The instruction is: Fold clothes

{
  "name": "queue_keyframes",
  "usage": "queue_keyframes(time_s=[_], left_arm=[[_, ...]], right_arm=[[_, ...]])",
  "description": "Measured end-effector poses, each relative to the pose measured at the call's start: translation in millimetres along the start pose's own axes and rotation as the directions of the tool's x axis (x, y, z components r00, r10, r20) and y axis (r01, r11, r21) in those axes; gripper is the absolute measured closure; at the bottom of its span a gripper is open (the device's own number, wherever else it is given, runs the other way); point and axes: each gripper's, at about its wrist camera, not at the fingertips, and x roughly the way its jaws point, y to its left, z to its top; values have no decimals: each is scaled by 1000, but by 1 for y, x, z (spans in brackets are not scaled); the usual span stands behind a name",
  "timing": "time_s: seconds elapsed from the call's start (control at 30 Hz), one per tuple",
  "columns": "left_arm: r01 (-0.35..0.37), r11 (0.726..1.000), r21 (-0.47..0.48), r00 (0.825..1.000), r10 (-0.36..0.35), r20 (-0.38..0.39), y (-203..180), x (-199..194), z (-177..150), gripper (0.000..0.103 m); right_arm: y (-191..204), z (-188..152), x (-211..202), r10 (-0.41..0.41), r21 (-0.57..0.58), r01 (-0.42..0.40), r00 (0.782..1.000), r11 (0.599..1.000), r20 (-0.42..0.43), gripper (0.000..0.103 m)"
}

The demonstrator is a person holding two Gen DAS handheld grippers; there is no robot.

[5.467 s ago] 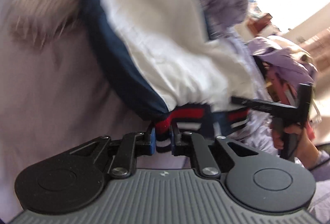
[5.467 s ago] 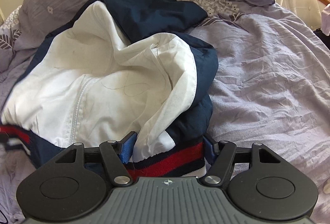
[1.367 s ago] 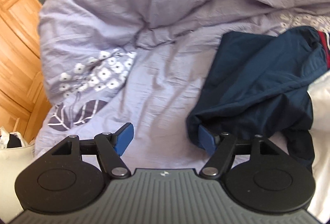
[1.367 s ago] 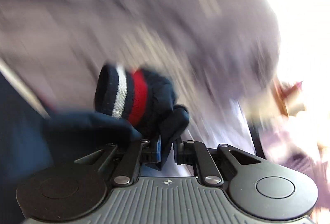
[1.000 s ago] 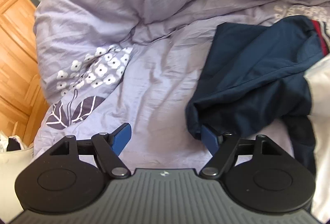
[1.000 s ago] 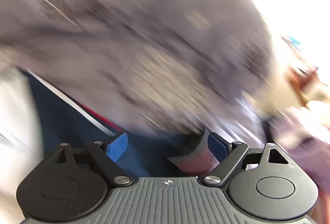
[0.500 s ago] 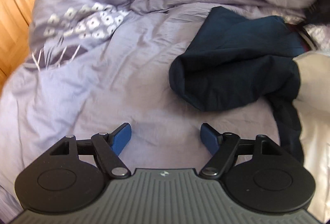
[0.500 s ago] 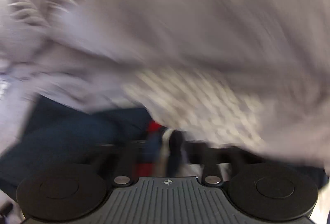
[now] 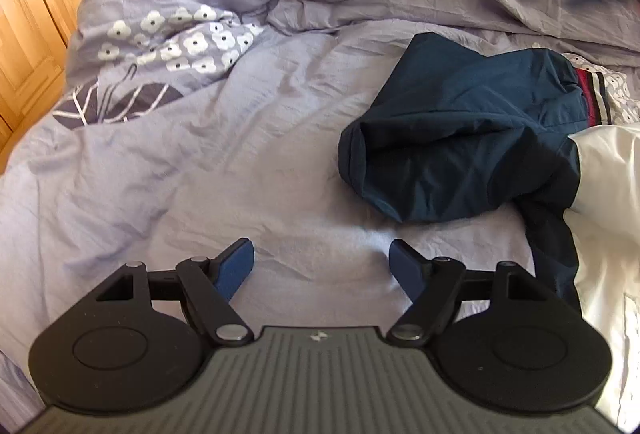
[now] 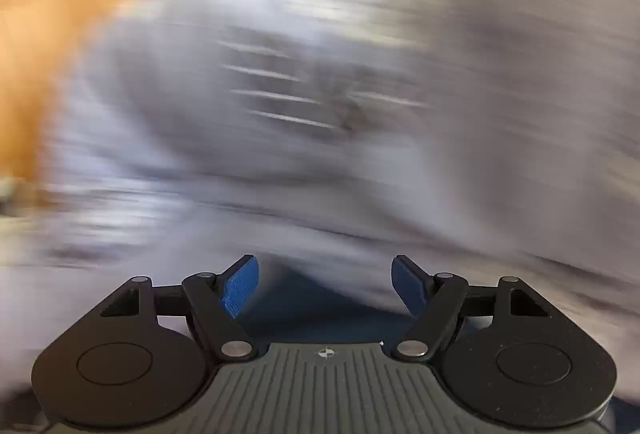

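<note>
While both grippers hang with jaws spread and empty, the next grab wants care — the left gripper should pinch the jacket at the sleeve's folded edge. Navy, white lining, striped cuff — it lies rumpled on the duvet; the right gripper view is blurred.

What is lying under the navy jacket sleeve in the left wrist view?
The navy sleeve lies on the lilac bedsheet, which shows all around it. Its striped cuff rests on the floral duvet. Whatever is directly beneath the folded sleeve is covered.
</note>
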Motion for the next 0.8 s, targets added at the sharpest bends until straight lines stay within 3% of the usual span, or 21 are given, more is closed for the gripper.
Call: queue_keyframes(time_s=[0.07,0.13,0.2,0.23,0.3,0.37,0.4,0.43,0.47,0.5,0.53,0.57,0.6,0.67,0.77,0.8], left_arm=[[2,1000,-3,1000,-2,-2,-1,1,-2,26],[0,1000,2,1000,0,2,-1,0,-3,26],[1,1000,2,1000,-1,8,-1,-1,-4,26],[2,1000,0,1000,-2,9,-1,-1,-4,26],[6,1000,-11,1000,-6,8,0,0,-6,25],[13,1000,-22,1000,-13,5,0,1,-6,25],[15,1000,-26,1000,-15,6,1,2,-6,24],[17,999,-30,1000,-17,7,1,2,-6,24],[19,999,-32,1000,-19,10,1,2,-7,24],[20,999,-33,1000,-20,11,1,2,-7,24],[20,999,-31,1000,-19,12,0,2,-7,24],[19,999,-29,1000,-19,14,0,2,-8,24],[19,999,-29,1000,-19,15,0,1,-8,24],[20,999,-27,1000,-19,22,1,-2,-6,24],[27,999,-34,998,-25,64,6,-13,0,24],[35,999,-38,996,-31,84,9,-18,3,24]], right_arm=[[-27,-23,28,-88,65,97,988,993,-126,29],[-47,-48,51,-75,161,116,968,980,-240,33],[-48,-62,45,-78,197,120,975,973,-207,55],[-40,-60,38,-70,193,106,981,976,-182,83],[-16,-48,21,36,208,-9,991,978,-126,84],[16,-31,3,187,188,-171,980,967,-68,84],[37,-23,-4,304,159,-292,951,943,-57,84],[60,-14,-11,422,126,-414,905,902,-52,84],[82,-5,-17,534,94,-528,844,844,-50,78],[102,1,-22,638,60,-635,767,770,-70,75],[117,4,-28,699,47,-698,709,714,-92,59],[125,5,-33,714,36,-715,691,698,-112,37],[126,5,-38,704,16,-707,701,707,-117,28],[104,5,-44,657,-44,-661,750,749,-78,23],[25,-7,-49,537,-60,-538,843,841,-41,23],[-9,-10,-50,465,-60,-465,885,883,-25,23]])
